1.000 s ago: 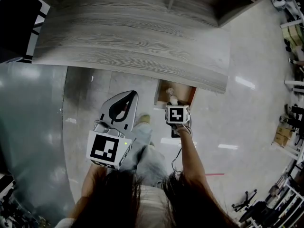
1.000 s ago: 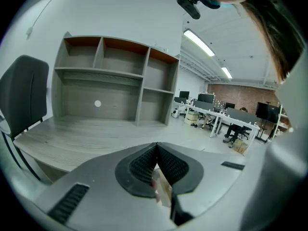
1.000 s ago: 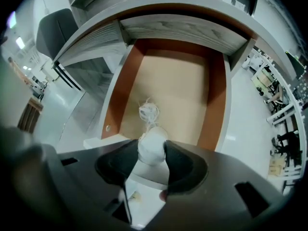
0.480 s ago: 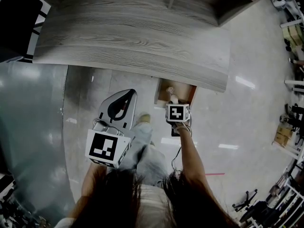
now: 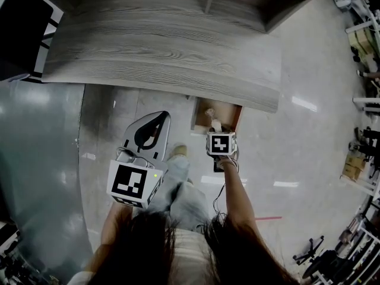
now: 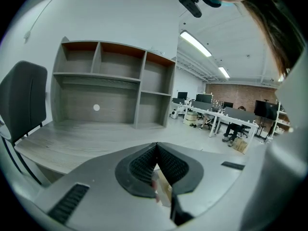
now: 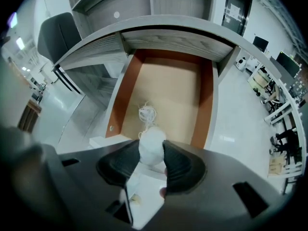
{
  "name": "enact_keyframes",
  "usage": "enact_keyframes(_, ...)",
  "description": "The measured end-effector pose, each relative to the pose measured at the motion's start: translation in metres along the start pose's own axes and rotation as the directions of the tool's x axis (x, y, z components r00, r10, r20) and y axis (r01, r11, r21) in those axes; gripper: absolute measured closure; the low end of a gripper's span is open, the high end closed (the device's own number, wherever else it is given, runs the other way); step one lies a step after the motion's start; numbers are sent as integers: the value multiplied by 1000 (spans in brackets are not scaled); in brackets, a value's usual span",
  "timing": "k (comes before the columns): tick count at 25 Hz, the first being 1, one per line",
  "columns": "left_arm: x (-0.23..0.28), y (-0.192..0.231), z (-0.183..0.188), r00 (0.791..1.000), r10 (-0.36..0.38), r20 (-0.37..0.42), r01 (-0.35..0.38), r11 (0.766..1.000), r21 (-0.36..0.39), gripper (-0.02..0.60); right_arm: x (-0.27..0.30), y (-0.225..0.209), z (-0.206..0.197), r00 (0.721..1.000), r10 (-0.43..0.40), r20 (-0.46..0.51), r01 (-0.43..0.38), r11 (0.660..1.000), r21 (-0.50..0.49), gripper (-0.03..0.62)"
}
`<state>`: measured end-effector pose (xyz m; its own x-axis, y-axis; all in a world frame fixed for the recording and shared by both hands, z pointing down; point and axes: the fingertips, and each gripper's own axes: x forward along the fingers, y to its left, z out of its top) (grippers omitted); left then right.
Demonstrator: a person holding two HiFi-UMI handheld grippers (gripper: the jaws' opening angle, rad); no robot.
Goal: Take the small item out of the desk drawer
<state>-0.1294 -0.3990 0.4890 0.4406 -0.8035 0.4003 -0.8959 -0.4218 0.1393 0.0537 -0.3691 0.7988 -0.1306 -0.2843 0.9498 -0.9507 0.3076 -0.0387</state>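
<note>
The open desk drawer (image 5: 228, 113) with orange-brown sides and a tan floor (image 7: 166, 88) sticks out from under the grey desk (image 5: 166, 52). My right gripper (image 5: 215, 127) hangs over its front end. In the right gripper view its dark pads (image 7: 178, 165) press on a small white rounded item (image 7: 151, 147). A bundle of white string (image 7: 147, 113) trails from the item onto the drawer floor. My left gripper (image 5: 164, 117) is held up to the left, away from the drawer, with its jaws (image 6: 156, 147) meeting at the tip and nothing between them.
A dark office chair (image 5: 24, 22) stands at the desk's left end. A grey shelf unit (image 6: 110, 85) sits on the desktop. The person's legs and shoe (image 5: 178, 151) are below the drawer front. Glossy floor lies to the right, with equipment (image 5: 362, 159) along the far right edge.
The head view has shifted slightly. Both grippers stay about where they were, the right one still at the drawer's front.
</note>
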Motion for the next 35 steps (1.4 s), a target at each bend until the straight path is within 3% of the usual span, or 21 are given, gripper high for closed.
enact_keyframes(35, -71, -50, 31, 997, 53, 61, -54, 998, 20, 569, -105, 8, 11, 971, 6, 237, 5, 999, -45, 428)
